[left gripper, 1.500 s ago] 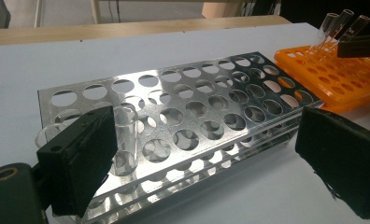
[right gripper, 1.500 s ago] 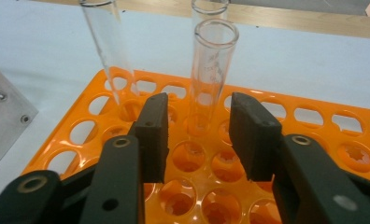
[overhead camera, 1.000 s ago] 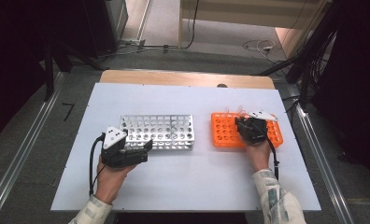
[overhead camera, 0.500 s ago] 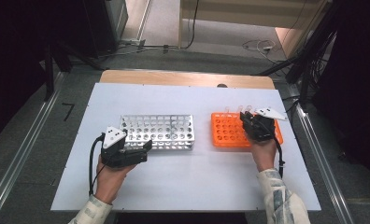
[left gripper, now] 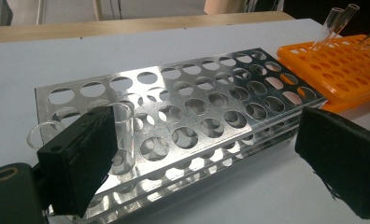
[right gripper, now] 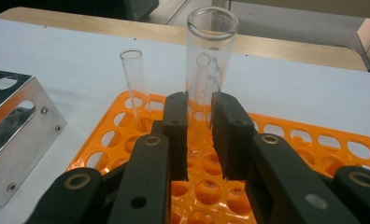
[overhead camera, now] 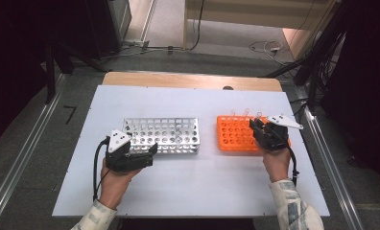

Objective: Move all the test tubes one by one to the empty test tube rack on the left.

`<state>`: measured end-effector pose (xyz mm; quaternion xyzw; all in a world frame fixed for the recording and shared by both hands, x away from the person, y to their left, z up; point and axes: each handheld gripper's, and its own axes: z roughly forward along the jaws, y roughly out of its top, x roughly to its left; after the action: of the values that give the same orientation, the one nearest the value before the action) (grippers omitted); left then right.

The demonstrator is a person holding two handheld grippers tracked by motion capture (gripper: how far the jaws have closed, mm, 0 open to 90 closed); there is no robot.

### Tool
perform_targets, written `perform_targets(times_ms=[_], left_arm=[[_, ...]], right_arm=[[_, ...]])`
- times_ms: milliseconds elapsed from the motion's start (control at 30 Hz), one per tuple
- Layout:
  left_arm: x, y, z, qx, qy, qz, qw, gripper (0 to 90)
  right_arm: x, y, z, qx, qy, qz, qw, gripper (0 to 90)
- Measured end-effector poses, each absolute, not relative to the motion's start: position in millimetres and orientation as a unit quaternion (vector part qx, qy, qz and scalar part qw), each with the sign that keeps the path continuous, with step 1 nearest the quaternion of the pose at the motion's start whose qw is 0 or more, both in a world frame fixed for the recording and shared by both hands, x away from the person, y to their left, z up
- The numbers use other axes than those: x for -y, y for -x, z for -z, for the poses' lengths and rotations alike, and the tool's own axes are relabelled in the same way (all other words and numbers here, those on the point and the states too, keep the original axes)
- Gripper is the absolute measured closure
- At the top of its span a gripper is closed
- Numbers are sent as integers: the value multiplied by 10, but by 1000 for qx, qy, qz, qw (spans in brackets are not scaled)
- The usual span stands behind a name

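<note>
Clamping a clear glass test tube [right gripper: 206, 70] upright in the right hand-held gripper [right gripper: 199, 140] above the orange plastic rack [right gripper: 314, 154], long axis vertical, with the perforated metal rack [overhead camera: 161, 135] leftward between the wide-open left hand-held gripper's [left gripper: 206, 154] jaws.

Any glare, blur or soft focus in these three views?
High view: soft and low in detail, dark surroundings. Left gripper view: bright reflections on the perforated silver metal rack, near black pads blurred. Right gripper view: clear glass test tube sharp, fairly even light.
</note>
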<state>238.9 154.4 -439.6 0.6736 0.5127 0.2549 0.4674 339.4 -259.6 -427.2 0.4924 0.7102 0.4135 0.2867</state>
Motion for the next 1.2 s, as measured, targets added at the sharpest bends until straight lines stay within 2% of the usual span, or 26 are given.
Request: perform_targets(times_ms=[567,1200], left_arm=[[-1528,-2386,4391,-510,-675,-250,470,58],[-1447,-2364,4391,-499,-684,-240,475,63]], right_arm=[[2458,-3178,4251,-732,-468,-421,258,735],[1884,-2883,4389,-789,-400,-421,202,735]])
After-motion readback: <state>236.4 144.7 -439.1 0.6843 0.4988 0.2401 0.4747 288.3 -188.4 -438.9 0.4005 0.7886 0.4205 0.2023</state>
